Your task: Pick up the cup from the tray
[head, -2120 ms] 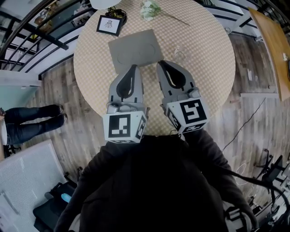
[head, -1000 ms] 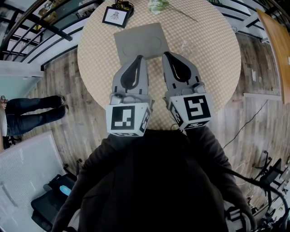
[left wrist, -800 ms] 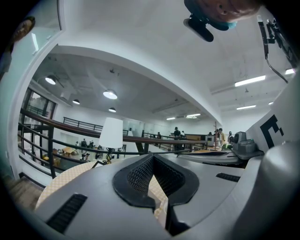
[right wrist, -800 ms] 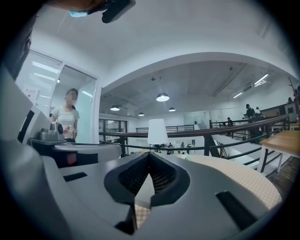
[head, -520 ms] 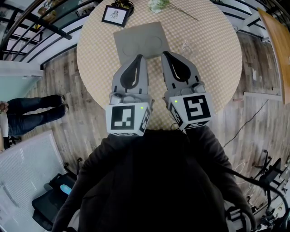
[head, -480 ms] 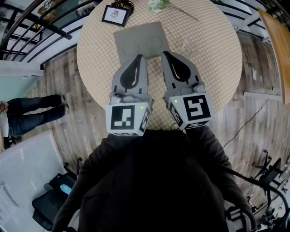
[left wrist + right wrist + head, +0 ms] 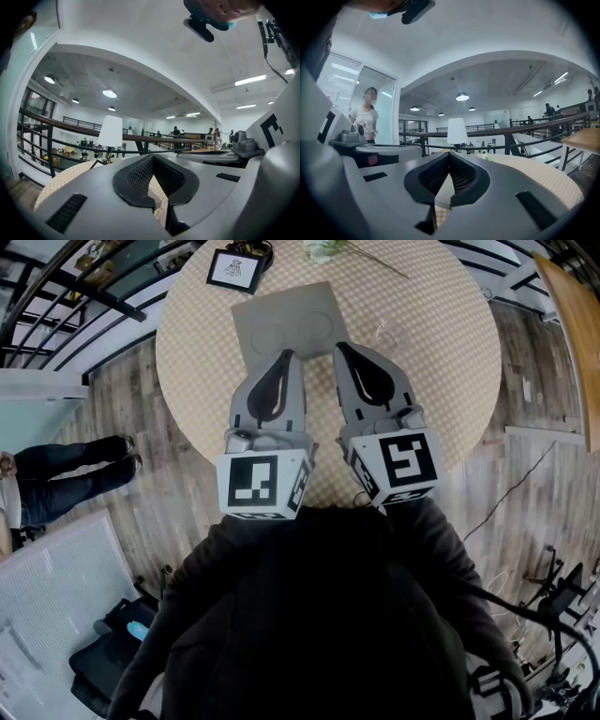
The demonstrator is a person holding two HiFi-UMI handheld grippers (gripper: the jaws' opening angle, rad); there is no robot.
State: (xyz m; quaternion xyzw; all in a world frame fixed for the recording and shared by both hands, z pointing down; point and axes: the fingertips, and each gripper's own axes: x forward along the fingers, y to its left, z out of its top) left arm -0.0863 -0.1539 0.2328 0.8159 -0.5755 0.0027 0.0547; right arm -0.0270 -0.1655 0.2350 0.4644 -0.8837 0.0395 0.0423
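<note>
A grey tray (image 7: 286, 320) with two round recesses lies on the far half of the round checked table (image 7: 187, 343). A clear glass cup (image 7: 385, 334), faint against the cloth, stands just right of the tray, not on it. My left gripper (image 7: 285, 355) is shut and empty, its tip at the tray's near edge. My right gripper (image 7: 340, 348) is also shut and empty, beside the tray's near right corner and short of the cup. In both gripper views the jaws meet at the tips, the left gripper (image 7: 152, 157) and the right gripper (image 7: 448, 153), and neither view shows the tray or the cup.
A framed picture (image 7: 234, 270) and a sprig of flowers (image 7: 323, 249) lie at the table's far edge. A white lamp (image 7: 456, 130) stands there too. A person's legs (image 7: 66, 479) are on the wood floor at left. Black railings (image 7: 66, 296) run behind the table.
Both grippers have edged forward toward the tray since the earliest frame. Over the last half second almost nothing has moved, and both stay shut.
</note>
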